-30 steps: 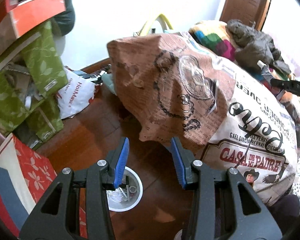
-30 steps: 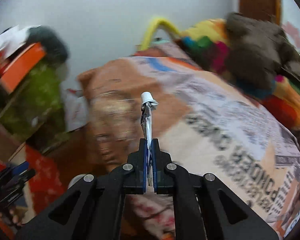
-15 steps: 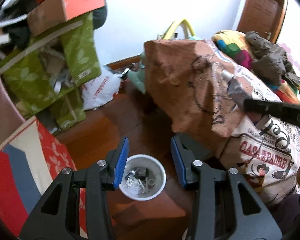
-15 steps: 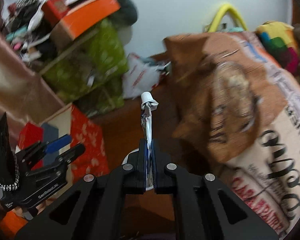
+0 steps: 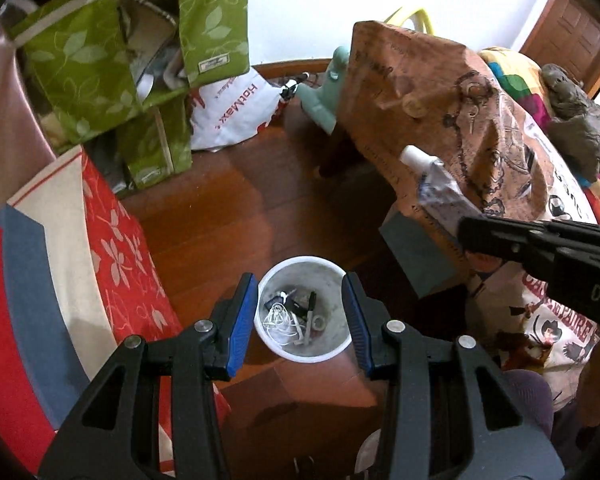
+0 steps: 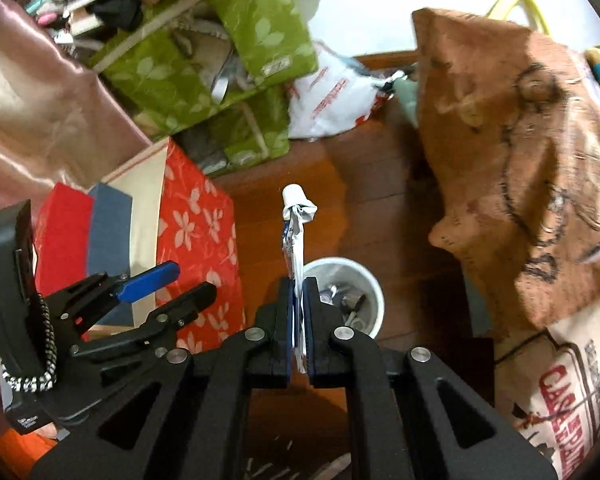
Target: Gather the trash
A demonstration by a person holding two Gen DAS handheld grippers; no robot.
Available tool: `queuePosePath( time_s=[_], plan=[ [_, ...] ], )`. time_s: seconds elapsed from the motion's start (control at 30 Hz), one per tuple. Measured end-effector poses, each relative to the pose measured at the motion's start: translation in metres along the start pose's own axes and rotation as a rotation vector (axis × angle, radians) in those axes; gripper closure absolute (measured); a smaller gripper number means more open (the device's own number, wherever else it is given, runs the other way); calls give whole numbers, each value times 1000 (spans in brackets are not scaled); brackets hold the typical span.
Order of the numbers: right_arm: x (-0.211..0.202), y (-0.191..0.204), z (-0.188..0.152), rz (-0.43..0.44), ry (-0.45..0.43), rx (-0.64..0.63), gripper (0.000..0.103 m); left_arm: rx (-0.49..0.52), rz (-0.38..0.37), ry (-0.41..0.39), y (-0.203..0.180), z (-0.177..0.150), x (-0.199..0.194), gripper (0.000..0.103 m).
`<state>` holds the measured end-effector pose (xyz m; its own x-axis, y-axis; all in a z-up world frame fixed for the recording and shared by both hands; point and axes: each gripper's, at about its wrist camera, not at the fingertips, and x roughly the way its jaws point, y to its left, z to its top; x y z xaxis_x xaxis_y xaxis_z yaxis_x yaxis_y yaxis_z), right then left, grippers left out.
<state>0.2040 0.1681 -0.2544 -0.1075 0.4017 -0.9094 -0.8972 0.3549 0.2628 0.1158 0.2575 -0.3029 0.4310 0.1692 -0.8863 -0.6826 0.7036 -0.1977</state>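
Note:
A white trash cup (image 5: 303, 308) with cords, a marker and small scraps stands on the wooden floor; it also shows in the right wrist view (image 6: 348, 300). My left gripper (image 5: 300, 314) is open and empty, high above the cup, which shows between its blue pads. My right gripper (image 6: 299, 292) is shut on a flattened squeezed tube (image 6: 294, 236) with a white cap, held up above the floor. In the left wrist view the tube (image 5: 436, 190) sticks out of the right gripper (image 5: 466, 228) to the upper right of the cup.
A bed under a printed brown and cream cover (image 5: 480, 128) fills the right. Green leaf-print boxes (image 5: 100, 60) and a white plastic bag (image 5: 232, 110) stand at the back left. A red flowered box (image 5: 116, 248) is at the left. A grey box (image 5: 420, 256) lies by the bed.
Both grippers have swung down and left, toward the floor. The cup now sits between the left gripper's pads in view. The right gripper, still holding the tube, has come over near the cup.

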Motion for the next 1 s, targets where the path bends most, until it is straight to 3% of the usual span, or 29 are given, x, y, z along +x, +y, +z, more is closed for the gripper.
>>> queuePosePath(
  time_s=[0.1, 0.27, 0.4, 0.53, 0.73, 1.0],
  plan=[
    [9, 0, 1, -8, 35, 8, 68, -5, -6, 14, 2, 1, 4, 61],
    [-11, -10, -11, -61, -2, 28, 66, 27, -21, 15, -4, 3, 0, 61],
    [-55, -16, -22, -103, -93, 53, 66, 72, -30, -26, -17, 6, -23, 61],
    [-122, -11, -41, -174, -243, 80, 66, 123, -46, -98, -35, 12, -63, 61],
    [-238, 8, -90, -289, -502, 161, 66, 237, -103, -283, -76, 12, -157, 61],
    [-362, 34, -180, -422, -811, 300, 66, 396, -292, -505, -145, -17, -287, 60]
  ],
)
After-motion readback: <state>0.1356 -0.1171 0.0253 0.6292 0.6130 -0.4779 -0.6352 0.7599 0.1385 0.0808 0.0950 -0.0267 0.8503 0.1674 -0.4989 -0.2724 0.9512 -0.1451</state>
